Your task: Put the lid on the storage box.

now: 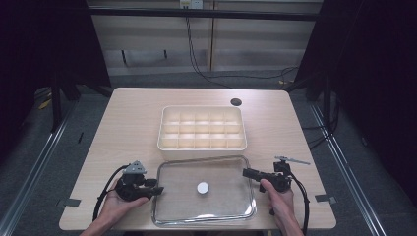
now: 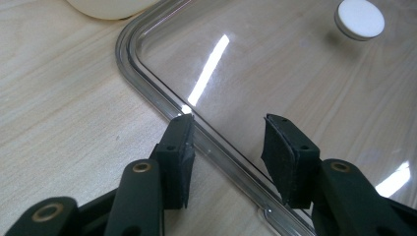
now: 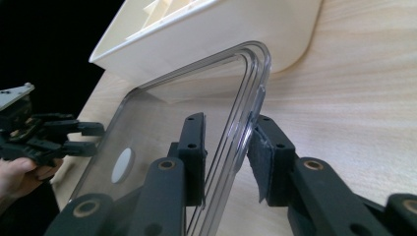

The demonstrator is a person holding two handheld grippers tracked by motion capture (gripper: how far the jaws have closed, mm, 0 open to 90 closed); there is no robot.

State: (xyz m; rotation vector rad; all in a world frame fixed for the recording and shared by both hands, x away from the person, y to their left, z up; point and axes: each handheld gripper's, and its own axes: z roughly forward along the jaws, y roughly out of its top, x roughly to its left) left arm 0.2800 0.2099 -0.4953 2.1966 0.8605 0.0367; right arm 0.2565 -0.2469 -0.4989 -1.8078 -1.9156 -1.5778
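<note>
A light wood-grain table (image 1: 133, 128) with rounded corners carries everything, and a dark round hole (image 1: 236, 102) sits near its far edge. Around the middle rests a cream plastic organiser box (image 1: 202, 144) divided into rows of small open compartments. Just in front of it, on the near side, lies a clear rectangular lid (image 1: 231, 194) with a small white round knob (image 1: 202, 187) at its centre.
</note>
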